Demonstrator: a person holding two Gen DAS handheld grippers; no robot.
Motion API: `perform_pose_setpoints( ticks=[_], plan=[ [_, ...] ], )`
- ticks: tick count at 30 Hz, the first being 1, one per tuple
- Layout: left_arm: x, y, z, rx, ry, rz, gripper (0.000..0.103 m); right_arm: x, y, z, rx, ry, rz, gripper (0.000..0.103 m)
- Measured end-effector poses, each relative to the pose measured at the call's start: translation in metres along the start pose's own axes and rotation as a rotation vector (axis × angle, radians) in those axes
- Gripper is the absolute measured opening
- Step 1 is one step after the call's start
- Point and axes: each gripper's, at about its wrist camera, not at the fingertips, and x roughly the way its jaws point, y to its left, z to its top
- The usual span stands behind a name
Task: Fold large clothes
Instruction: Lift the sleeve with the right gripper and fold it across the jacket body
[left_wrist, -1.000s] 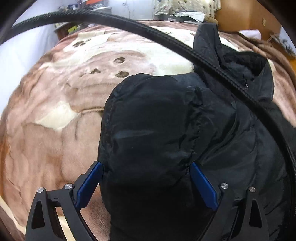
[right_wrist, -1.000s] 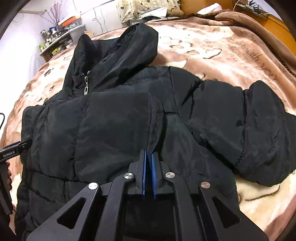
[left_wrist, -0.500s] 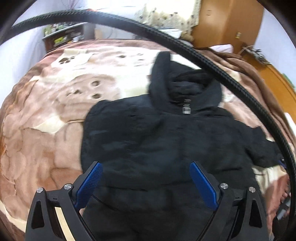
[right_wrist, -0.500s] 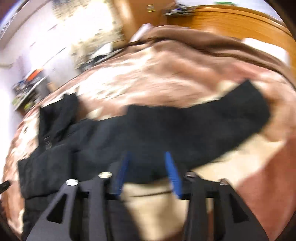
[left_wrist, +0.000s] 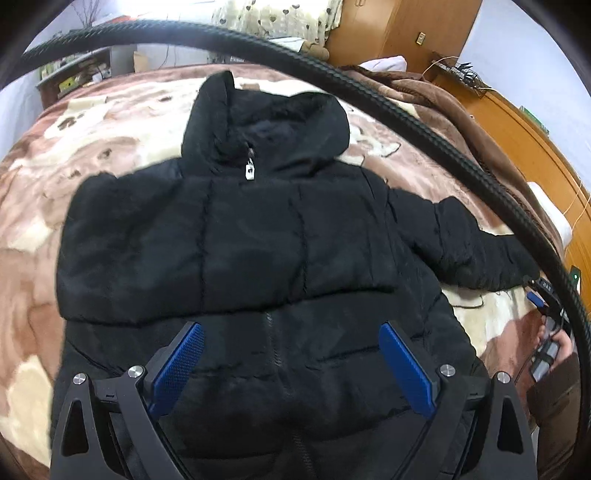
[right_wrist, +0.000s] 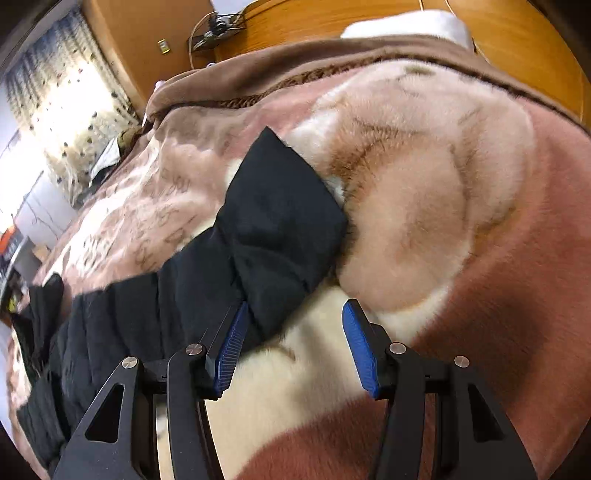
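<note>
A black hooded puffer jacket (left_wrist: 258, 251) lies front up on a brown and cream blanket (left_wrist: 33, 221). One sleeve is folded across its chest. The other sleeve (left_wrist: 476, 251) stretches out to the right. My left gripper (left_wrist: 291, 354) is open and empty, above the jacket's lower front. My right gripper (right_wrist: 291, 332) is open and empty, just beside the cuff end of the outstretched sleeve (right_wrist: 280, 229), its left finger (right_wrist: 231, 347) against the sleeve edge. The right gripper also shows at the right edge of the left wrist view (left_wrist: 543, 299).
A black cable (left_wrist: 369, 92) arcs across the left wrist view. A wooden headboard (right_wrist: 369, 22) and a white pillow (right_wrist: 406, 22) lie beyond the blanket. A wardrobe (left_wrist: 399, 29), a curtain (left_wrist: 280, 14) and a cluttered shelf (left_wrist: 74, 74) stand at the far side.
My left gripper drew back from the folded sleeve, still open. My right gripper opened, let go of the jacket front, and swung right to the outstretched sleeve's cuff.
</note>
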Motion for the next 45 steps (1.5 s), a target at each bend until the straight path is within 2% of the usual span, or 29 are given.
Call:
perform_pose_setpoints(
  ticks=[4, 7, 11, 13, 16, 20, 27, 31, 37, 41, 45],
  plan=[
    [0.021, -0.004, -0.012, 0.003, 0.055, 0.027, 0.096, 0.013, -0.005, 0.008, 0.025, -0.011, -0.017, 0.054],
    [0.025, -0.004, -0.019, 0.019, 0.059, 0.051, 0.096, 0.019, -0.011, 0.012, 0.075, -0.017, -0.001, 0.054],
    [0.031, -0.001, -0.020, -0.018, 0.067, 0.043, 0.096, 0.019, -0.005, 0.014, 0.049, -0.038, -0.021, 0.051],
    [0.032, 0.000, -0.021, -0.022, 0.069, 0.046, 0.096, 0.016, -0.002, 0.014, 0.041, -0.047, -0.014, 0.026],
    [0.033, 0.002, -0.023, -0.026, 0.073, 0.040, 0.096, 0.009, 0.003, 0.017, 0.012, -0.062, -0.006, 0.007],
    [0.029, 0.005, -0.024, -0.039, 0.066, 0.033, 0.096, -0.011, 0.017, 0.019, -0.046, -0.099, 0.016, 0.005],
    [0.012, 0.010, -0.026, -0.026, 0.034, 0.019, 0.096, -0.065, 0.057, 0.016, -0.130, -0.165, 0.129, 0.005],
    [0.006, 0.012, -0.024, -0.029, 0.027, 0.010, 0.096, -0.094, 0.095, 0.013, -0.193, -0.180, 0.224, 0.005],
    [-0.014, 0.020, -0.025, -0.036, -0.013, 0.014, 0.096, -0.154, 0.174, -0.001, -0.372, -0.258, 0.376, 0.005],
    [-0.022, 0.031, -0.030, -0.047, -0.018, 0.014, 0.096, -0.171, 0.216, -0.022, -0.466, -0.278, 0.424, 0.005],
    [-0.030, 0.047, -0.036, -0.082, -0.028, 0.015, 0.096, -0.174, 0.253, -0.049, -0.551, -0.234, 0.457, 0.005]
  ],
)
